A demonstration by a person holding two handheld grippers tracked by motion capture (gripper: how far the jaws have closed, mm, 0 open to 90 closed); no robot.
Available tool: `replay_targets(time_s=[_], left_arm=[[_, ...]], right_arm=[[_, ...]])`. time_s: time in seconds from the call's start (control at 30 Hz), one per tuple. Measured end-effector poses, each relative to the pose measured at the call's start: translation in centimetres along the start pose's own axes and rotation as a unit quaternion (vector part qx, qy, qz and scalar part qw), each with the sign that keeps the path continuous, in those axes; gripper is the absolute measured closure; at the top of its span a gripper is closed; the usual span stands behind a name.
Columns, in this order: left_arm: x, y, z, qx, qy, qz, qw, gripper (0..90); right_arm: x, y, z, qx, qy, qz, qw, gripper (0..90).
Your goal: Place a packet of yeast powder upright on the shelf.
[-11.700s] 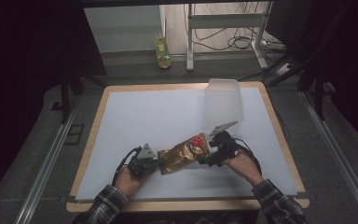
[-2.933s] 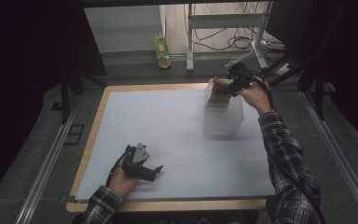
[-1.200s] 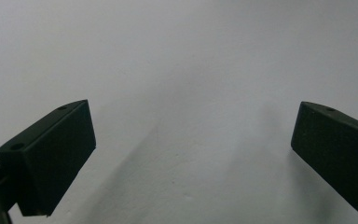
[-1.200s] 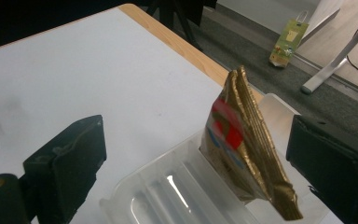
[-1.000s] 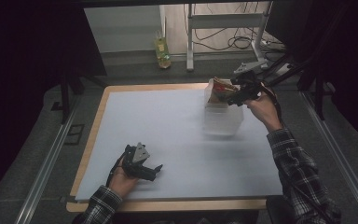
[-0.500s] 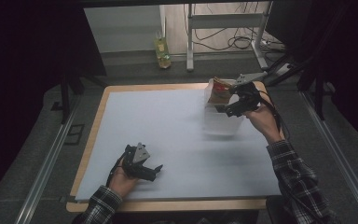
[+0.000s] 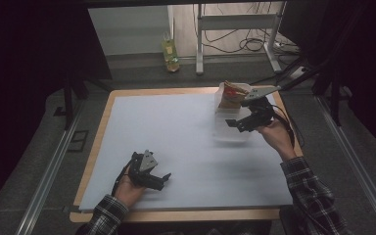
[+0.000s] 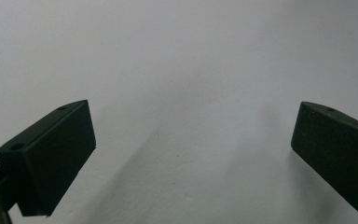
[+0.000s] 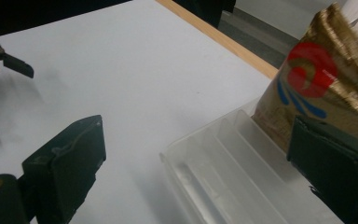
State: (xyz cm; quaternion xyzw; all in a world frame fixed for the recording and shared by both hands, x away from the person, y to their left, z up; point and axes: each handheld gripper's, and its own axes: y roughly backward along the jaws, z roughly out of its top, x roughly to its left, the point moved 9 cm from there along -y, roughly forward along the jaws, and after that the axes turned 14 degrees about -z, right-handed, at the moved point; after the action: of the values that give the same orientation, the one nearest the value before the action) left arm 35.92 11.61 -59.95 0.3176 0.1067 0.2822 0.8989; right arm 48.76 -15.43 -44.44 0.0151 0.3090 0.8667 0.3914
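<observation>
A gold snack bag [image 7: 231,95] with a red and blue logo stands upright in the far end of a clear plastic bin [image 7: 230,128] at the back right of the white table. In the right gripper view the gold snack bag [image 9: 326,88] rises at the right, inside the clear plastic bin [image 9: 223,172]. My right gripper [image 7: 239,125] hovers over the bin's near part, open and holding nothing. My left gripper [image 7: 159,180] rests low at the front left of the table, open, with bare white surface between its jaws.
The white table [image 7: 176,127] has a wooden rim [image 7: 103,122]. Beyond its far edge a green bottle [image 7: 169,51] stands on the floor beside metal stand legs [image 7: 199,44] and cables. Metal rails run along both sides.
My right gripper carried the bag from the table's front to the bin, let go of it there, and has since pulled back toward me, open. The left gripper stays put.
</observation>
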Motion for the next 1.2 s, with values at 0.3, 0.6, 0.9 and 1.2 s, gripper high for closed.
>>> replay_targets(time_s=[0.3, 0.6, 0.9, 1.2], left_arm=[[-0.1, 0.1, 0.2, -0.009, 0.004, -0.004, 0.9999, 0.0], [-0.3, 0.2, 0.4, -0.020, 0.019, -0.023, 0.9993, 0.0], [-0.4, 0.3, 0.5, -0.023, 0.021, -0.027, 0.9991, 0.0], [-0.8, 0.4, 0.9, -0.041, 0.030, -0.044, 0.9977, 0.0]], right_arm=[[1.6, 0.5, -1.3, -0.011, 0.002, 0.019, 0.9998, 4.4], [2.8, 0.6, -2.7, -0.004, 0.000, 0.027, 0.9996, 4.1], [4.3, 0.7, -4.5, -0.002, 0.012, 0.028, 0.9995, 4.1], [6.1, 0.7, -6.3, 0.001, 0.010, 0.041, 0.9991, 4.2]])
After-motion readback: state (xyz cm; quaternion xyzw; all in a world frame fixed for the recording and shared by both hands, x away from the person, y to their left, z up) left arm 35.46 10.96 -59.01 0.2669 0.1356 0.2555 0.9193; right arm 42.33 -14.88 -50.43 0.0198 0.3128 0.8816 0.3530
